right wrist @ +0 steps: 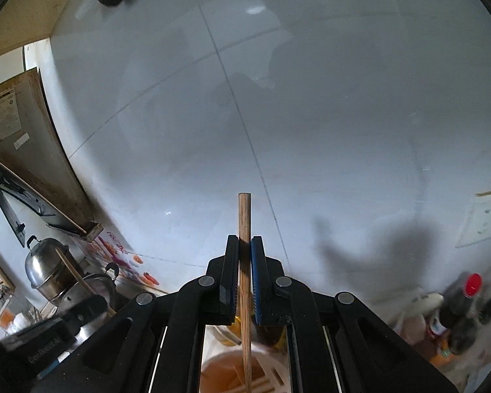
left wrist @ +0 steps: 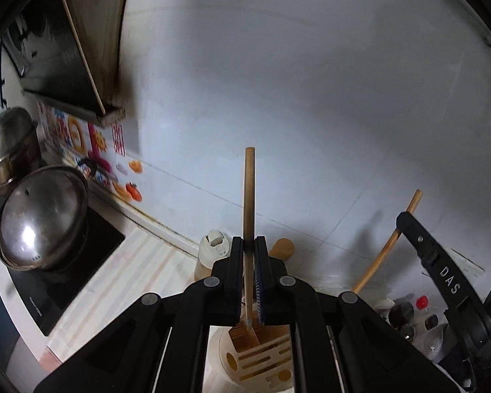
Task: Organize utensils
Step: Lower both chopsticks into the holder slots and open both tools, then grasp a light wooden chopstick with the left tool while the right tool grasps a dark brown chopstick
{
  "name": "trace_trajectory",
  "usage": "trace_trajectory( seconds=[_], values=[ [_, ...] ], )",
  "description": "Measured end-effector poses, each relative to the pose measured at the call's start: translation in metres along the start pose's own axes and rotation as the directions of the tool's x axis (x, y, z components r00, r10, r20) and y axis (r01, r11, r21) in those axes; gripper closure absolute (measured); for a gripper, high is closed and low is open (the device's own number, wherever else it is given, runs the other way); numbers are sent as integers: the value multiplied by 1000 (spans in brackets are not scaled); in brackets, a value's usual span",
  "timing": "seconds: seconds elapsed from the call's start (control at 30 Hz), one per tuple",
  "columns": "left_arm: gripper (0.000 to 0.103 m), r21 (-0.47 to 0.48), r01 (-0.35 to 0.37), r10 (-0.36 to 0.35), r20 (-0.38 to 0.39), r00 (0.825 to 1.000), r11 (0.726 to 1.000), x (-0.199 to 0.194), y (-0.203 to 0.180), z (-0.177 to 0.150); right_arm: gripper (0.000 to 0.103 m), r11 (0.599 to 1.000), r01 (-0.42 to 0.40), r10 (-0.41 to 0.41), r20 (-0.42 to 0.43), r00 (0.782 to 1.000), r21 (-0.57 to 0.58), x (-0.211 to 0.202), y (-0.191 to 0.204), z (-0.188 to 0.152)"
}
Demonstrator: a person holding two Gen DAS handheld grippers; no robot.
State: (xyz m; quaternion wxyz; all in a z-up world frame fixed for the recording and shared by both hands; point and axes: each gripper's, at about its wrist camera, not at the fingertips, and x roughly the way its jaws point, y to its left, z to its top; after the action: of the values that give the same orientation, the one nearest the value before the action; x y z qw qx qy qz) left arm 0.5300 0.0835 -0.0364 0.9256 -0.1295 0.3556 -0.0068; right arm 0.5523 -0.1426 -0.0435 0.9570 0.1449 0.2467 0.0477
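Chopstick [left wrist: 248, 203], wooden, upright, pinched between the narrow jaws of the left gripper [left wrist: 249, 245]; its lower end sits at the slotted top of a cream utensil holder [left wrist: 262, 357] on the tabletop [left wrist: 121, 281]. Second chopstick [right wrist: 244, 239] upright in the right gripper [right wrist: 244, 245], jaws closed on it, lower end reaching into the round holder [right wrist: 271, 376] below. In the left view the right gripper [left wrist: 419, 245] shows at the right edge with its curved-looking chopstick [left wrist: 386, 245]. Steel pot lid [left wrist: 39, 219] over the black cooktop [left wrist: 91, 262] at left. Sauce bottles [right wrist: 458, 311] near the wall at right, blurred. White tiled wall [right wrist: 311, 114] behind.
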Motion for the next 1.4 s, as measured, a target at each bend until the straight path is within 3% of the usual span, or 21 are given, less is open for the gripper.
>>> trace_trajectory(
  seconds=[0.27, 0.57, 0.73, 0.83, 0.87, 0.9, 0.93, 0.97, 1.03, 1.13, 1.23, 1.4],
  values=[
    [99, -11, 7, -8, -84, 996, 1000, 34, -4, -12, 96, 1000, -28, 27, -50, 998, -13, 51, -2, -10],
    [99, 9, 39, -36, -187, 982, 999, 50, -13, -32, 96, 997, -45, 37, -131, 991, -60, 63, -5, -34],
    [97, 0, 58, -56, -253, 966, 998, 53, -11, -36, 95, 996, -68, 52, -251, 967, -57, 70, -8, -41],
    [85, -4, 65, -64, -249, 966, 998, 41, -8, -32, 91, 996, -86, 70, -323, 944, -35, 70, -11, -43],
    [64, 10, 48, -44, -234, 971, 999, 36, -7, -31, 86, 996, -89, 74, -330, 941, -28, 67, -13, -44],
    [29, 18, 33, -28, -220, 975, 999, 30, -6, -29, 74, 996, -86, 74, -335, 939, -21, 63, -14, -44],
    [16, 13, 21, -18, -205, 979, 1000, 24, -3, -27, 63, 997, -80, 71, -333, 940, -14, 58, -17, -44],
    [10, 1, 12, -11, -176, 984, 1000, 15, 1, -26, 60, 997, -74, 68, -330, 942, -7, 51, -19, -44],
    [10, -2, -1, 1, -141, 990, 1000, 1, 8, -24, 52, 998, -64, 60, -319, 946, 0, 35, -24, -42],
    [0, -1, -31, 31, -110, 993, 1000, -14, 17, -29, 38, 999, -41, 45, -316, 948, 22, 9, -38, -44],
    [0, 21, -84, 86, -88, 992, 996, -25, 25, -44, 25, 1000, -1, 10, -320, 948, 29, -17, -51, -51],
    [0, 51, -131, 135, -99, 986, 990, -29, 32, -84, 13, 996, 79, -66, -322, 944, 28, -50, -70, -80]
  ],
)
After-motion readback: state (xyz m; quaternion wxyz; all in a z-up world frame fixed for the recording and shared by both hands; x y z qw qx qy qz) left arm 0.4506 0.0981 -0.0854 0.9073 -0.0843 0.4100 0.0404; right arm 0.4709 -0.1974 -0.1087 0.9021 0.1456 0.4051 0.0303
